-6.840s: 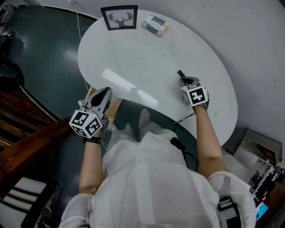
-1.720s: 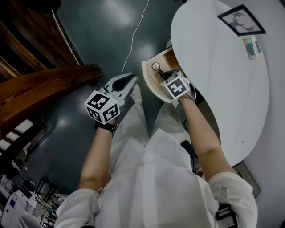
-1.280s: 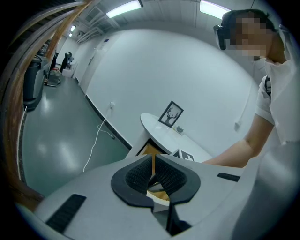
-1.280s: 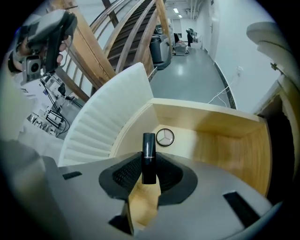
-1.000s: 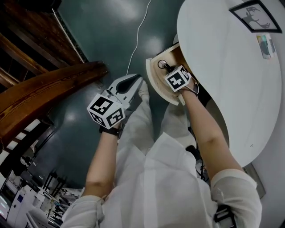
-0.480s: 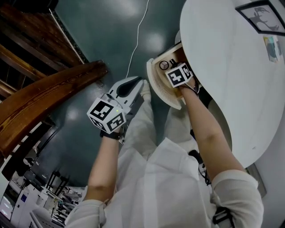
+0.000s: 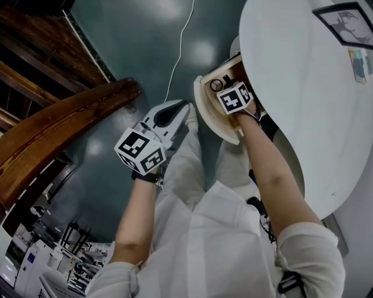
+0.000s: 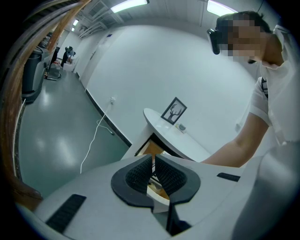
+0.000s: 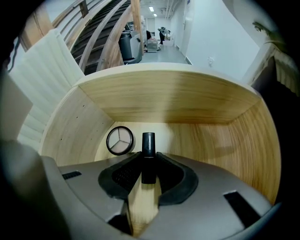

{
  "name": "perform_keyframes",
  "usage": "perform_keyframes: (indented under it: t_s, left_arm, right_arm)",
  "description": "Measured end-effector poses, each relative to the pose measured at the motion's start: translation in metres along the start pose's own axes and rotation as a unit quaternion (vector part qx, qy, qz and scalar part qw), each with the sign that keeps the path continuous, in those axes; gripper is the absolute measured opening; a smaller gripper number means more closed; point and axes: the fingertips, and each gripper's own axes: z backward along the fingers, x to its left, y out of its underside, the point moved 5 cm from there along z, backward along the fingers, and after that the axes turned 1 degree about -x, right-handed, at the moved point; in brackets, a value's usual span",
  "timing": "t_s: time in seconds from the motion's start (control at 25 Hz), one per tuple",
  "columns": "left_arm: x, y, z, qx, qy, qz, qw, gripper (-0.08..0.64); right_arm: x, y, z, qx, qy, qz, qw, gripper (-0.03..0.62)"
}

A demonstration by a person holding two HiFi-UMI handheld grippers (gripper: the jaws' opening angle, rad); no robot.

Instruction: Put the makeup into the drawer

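- Makeup tube (image 9: 148, 143): slim, stiff, light and probably slippery. You grip it mid-body, pointing down inside the drawer (image 9: 187, 108), beside the round compact (image 9: 120, 140).
- Right gripper (image 9: 148, 164): fingers clamped on the tube.
- Left gripper (image 8: 153, 173): fingers closed and empty, off the desk (image 7: 303, 87) edge.

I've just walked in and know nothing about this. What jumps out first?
The right gripper, pointing down into an open wooden drawer, is clamped on a small black makeup tube. A round compact lies on the drawer floor beside the tube. Above, the white table carries a framed deer picture near its far edge.
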Motion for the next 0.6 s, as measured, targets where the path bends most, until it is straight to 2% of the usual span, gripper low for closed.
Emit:
perform_keyframes:
  t_s: [0.28,0.6]
  left_arm:
    - [0.0,-0.001,0.007,-0.006,0.0,0.002,1.0,0.034]
    - [-0.006,-0.006,0.01,-0.016,0.007,-0.001,0.9998,0.034]
  right_arm:
    - [0.0,0.004,0.007,0.002,0.001,-0.011,1.0,0.142]
    - [0.011,0.001,0.029,-0.017,-0.01,-0.028,0.999,0.146]
